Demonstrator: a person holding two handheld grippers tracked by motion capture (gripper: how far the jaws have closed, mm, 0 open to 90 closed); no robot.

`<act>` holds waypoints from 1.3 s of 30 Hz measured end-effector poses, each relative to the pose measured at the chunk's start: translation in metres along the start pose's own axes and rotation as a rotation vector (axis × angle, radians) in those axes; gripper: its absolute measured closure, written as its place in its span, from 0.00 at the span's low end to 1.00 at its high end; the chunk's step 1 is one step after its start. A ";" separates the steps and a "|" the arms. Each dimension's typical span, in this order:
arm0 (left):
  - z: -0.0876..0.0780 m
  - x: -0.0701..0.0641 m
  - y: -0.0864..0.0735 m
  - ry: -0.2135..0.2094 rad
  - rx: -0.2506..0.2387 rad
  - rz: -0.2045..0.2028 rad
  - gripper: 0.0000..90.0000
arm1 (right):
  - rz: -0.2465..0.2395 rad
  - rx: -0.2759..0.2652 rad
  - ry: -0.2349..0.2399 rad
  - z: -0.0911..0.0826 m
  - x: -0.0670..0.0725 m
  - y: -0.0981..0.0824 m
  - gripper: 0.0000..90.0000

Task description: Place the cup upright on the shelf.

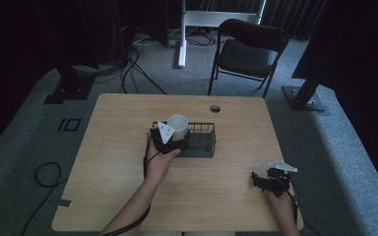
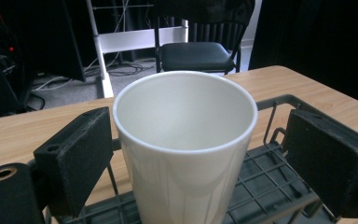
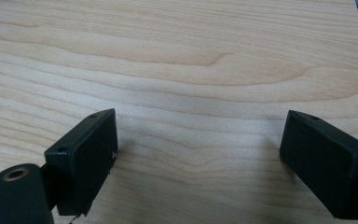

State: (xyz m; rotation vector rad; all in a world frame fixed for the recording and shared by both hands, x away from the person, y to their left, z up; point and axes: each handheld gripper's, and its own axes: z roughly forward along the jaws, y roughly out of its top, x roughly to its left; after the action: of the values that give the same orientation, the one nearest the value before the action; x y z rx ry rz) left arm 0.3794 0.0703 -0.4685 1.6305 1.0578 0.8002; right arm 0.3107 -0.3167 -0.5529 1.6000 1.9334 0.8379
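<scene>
A white cup (image 1: 178, 127) (image 2: 186, 140) stands upright in the left end of a black wire basket (image 1: 203, 142) (image 2: 279, 100) near the middle of the wooden table (image 1: 123, 128). My left gripper (image 1: 172, 135) (image 2: 200, 144) is at the basket's left end with the cup between its jaws. It is open: the left pad (image 2: 74, 158) sits close beside the cup wall, and a gap shows at the right pad (image 2: 326, 163). My right gripper (image 1: 260, 181) (image 3: 198, 154) rests low over bare wood at the table's front right, open with nothing between its pads.
A round cable hole (image 1: 215, 108) lies in the table's far edge. A black folding chair (image 1: 248, 49) and a white stand leg (image 1: 181, 34) are on the carpet behind the table. Cables (image 1: 47, 174) trail on the floor at left.
</scene>
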 end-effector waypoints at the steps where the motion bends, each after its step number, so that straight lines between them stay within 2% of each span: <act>1: -0.002 0.000 0.001 -0.001 -0.005 -0.005 0.10 | 0.000 0.000 0.000 0.000 0.000 0.000 0.12; 7: -0.015 0.002 0.005 -0.005 -0.025 0.009 0.10 | -0.001 0.000 0.000 0.000 0.000 0.000 0.12; 9: -0.019 0.003 0.005 0.001 -0.020 0.013 0.10 | -0.001 0.000 0.000 0.000 0.000 0.000 0.12; 15: -0.029 0.008 0.001 -0.015 -0.015 0.007 0.10 | 0.000 0.000 0.000 0.000 0.000 0.000 0.12; 28: -0.052 0.026 -0.021 -0.014 -0.003 -0.004 0.10 | -0.001 0.000 0.000 0.000 0.000 0.000 0.12; 32: -0.061 0.031 -0.030 0.003 0.000 -0.015 0.10 | -0.001 0.000 0.000 0.000 0.000 0.000 0.12; 34: -0.064 0.033 -0.037 -0.001 0.009 -0.034 0.10 | -0.001 0.000 0.000 0.000 0.000 0.000 0.12; 39: -0.069 0.039 -0.050 0.011 0.034 -0.044 0.10 | -0.002 0.000 0.000 0.000 0.000 0.000 0.12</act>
State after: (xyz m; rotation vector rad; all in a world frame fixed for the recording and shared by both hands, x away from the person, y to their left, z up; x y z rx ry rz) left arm 0.3217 0.1385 -0.4959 1.6270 1.1172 0.7668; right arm 0.3107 -0.3168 -0.5529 1.5983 1.9345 0.8368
